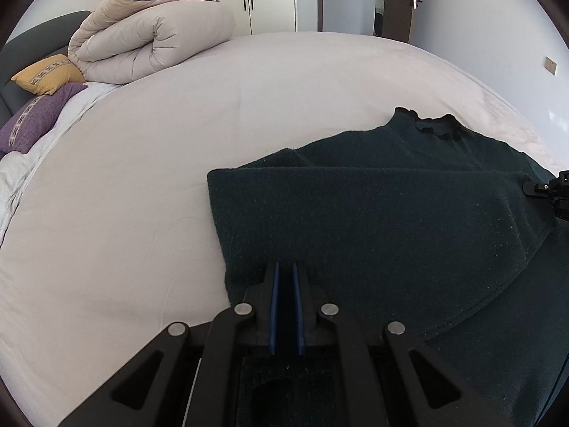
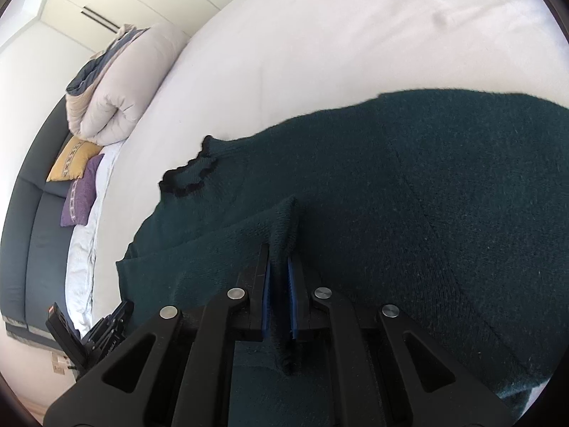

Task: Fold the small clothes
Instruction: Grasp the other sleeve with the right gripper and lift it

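Dark green sweater (image 1: pixel 373 213) lies on the near right part of the bed (image 1: pixel 177 178), collar toward the far side, its bottom section doubled over the body. Left gripper (image 1: pixel 285 277) pinches the knit at the near left edge; right gripper (image 2: pixel 279 270) pinches a raised ridge of it. Probably both are clamped on one hem to carry the fold across evenly without sagging.

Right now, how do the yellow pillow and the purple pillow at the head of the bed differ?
Colour: the yellow pillow is mustard, the purple pillow is violet. Place: the yellow pillow lies against the folded duvet, while the purple pillow lies on the far side of it from the duvet, partly over a pale blanket. Both carry a light patterned band across the middle and lie near the dark headboard.
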{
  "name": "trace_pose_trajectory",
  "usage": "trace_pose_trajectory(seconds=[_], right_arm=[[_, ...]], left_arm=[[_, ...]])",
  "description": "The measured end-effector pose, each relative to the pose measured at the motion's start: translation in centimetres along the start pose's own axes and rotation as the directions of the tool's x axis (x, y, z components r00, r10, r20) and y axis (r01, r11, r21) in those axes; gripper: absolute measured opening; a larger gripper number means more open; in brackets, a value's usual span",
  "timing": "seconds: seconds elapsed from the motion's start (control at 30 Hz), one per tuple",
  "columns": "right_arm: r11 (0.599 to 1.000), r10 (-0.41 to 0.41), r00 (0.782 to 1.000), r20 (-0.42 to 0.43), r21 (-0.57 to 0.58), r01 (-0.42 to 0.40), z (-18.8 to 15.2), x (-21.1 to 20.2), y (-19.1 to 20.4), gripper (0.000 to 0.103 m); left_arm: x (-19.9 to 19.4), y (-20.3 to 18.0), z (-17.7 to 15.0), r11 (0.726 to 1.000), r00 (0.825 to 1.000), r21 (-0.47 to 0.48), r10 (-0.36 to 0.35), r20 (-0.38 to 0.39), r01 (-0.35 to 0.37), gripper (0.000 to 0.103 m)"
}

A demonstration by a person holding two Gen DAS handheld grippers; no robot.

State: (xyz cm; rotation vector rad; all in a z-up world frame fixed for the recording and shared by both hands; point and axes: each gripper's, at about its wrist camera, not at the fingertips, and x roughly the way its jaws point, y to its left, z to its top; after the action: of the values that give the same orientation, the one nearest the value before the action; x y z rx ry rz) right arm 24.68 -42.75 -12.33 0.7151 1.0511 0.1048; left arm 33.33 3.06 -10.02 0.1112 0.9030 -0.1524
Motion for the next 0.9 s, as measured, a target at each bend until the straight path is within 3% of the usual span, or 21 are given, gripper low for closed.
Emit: trace_pose_trajectory(seconds=[0.17, 0.23, 0.33, 0.4, 0.47, 0.5, 0.53, 0.6, 0.63, 0.67, 0.7, 0.73, 0.83, 0.9], right_arm=[[0.993, 0.062, 0.998, 0.002, 0.096, -0.062, -0.5, -1.1, -2.5, 0.009], [0.996, 0.021, 0.996, 0.084, 0.079, -0.028, -1.0, -3.5, -1.8, 0.010], [0.996, 0.084, 0.984, 0.155, 0.013, -0.087, -2.1, -5.3, 0.0, 0.010], [0.989, 0.150, 0.983, 0.103, -0.014, -0.149, -2.7, -4.3, 1.1, 0.010], [0.991, 0.137, 0.990, -0.027, -0.006, -0.137, -3.3, -1.2, 0.9, 0.010], [0.990, 0.134, 0.988, -0.077, 0.040, -0.132, -3.7, 0.3, -0.2, 0.008], [0.974, 0.210, 0.977, -0.033, 0.098, -0.206, -4.0, 0.0, -1.6, 0.007], [0.968, 0.207, 0.978, 0.042, 0.140, -0.210, -4.5, -2.4, -3.1, 0.010], [0.970, 0.197, 0.977, 0.082, 0.128, -0.207, -4.8, -3.9, -3.5, 0.012], [0.970, 0.198, 0.972, 0.128, 0.119, -0.213, -5.2, -5.8, -4.3, 0.025], [0.966, 0.199, 0.964, 0.174, 0.130, -0.223, -5.9, -8.0, -5.7, 0.057], [0.961, 0.185, 0.956, 0.228, 0.163, -0.225, -6.7, -10.1, -7.6, 0.070], [0.925, 0.134, 0.915, 0.380, 0.284, -0.254, -9.1, -16.9, -14.3, 0.074], [0.884, 0.039, 0.885, 0.463, 0.397, -0.246, -10.9, -21.3, -19.4, 0.074]], left_arm=[[-0.3, 0.1, 0.1, 1.000, 1.000, -0.006, -0.002, 0.016, 0.003, 0.013], [-0.3, -0.1, -0.1, 1.000, 1.000, 0.004, 0.019, 0.024, -0.019, 0.016], [-0.1, -0.5, 0.0, 0.999, 0.999, 0.011, 0.043, 0.021, -0.043, 0.016], [0.0, -0.4, 0.0, 0.999, 0.999, 0.006, 0.040, 0.017, -0.040, 0.017], [-0.3, 0.0, 0.1, 1.000, 1.000, -0.013, 0.025, 0.012, -0.025, 0.020], [-0.6, 0.2, 0.0, 0.999, 1.000, -0.030, 0.016, 0.007, -0.015, 0.028], [-1.1, 0.5, 0.0, 0.999, 1.000, -0.048, 0.004, 0.007, -0.004, 0.035], [-2.1, 0.4, -0.2, 0.998, 1.000, -0.068, -0.012, 0.022, 0.013, 0.067], [-2.7, 0.2, -0.3, 0.997, 0.999, -0.075, -0.015, 0.029, 0.017, 0.071], [-3.2, 0.0, -0.3, 0.996, 0.999, -0.084, -0.027, 0.040, 0.030, 0.073], [-3.8, -0.2, -0.3, 0.994, 0.998, -0.093, -0.048, 0.048, 0.052, 0.073], [-4.2, -0.7, -0.3, 0.992, 0.997, -0.101, -0.066, 0.050, 0.071, 0.073], [-5.4, -2.4, -0.1, 0.987, 0.992, -0.111, -0.113, 0.056, 0.119, 0.073], [-6.0, -3.7, 0.0, 0.983, 0.988, -0.106, -0.146, 0.057, 0.151, 0.073]])
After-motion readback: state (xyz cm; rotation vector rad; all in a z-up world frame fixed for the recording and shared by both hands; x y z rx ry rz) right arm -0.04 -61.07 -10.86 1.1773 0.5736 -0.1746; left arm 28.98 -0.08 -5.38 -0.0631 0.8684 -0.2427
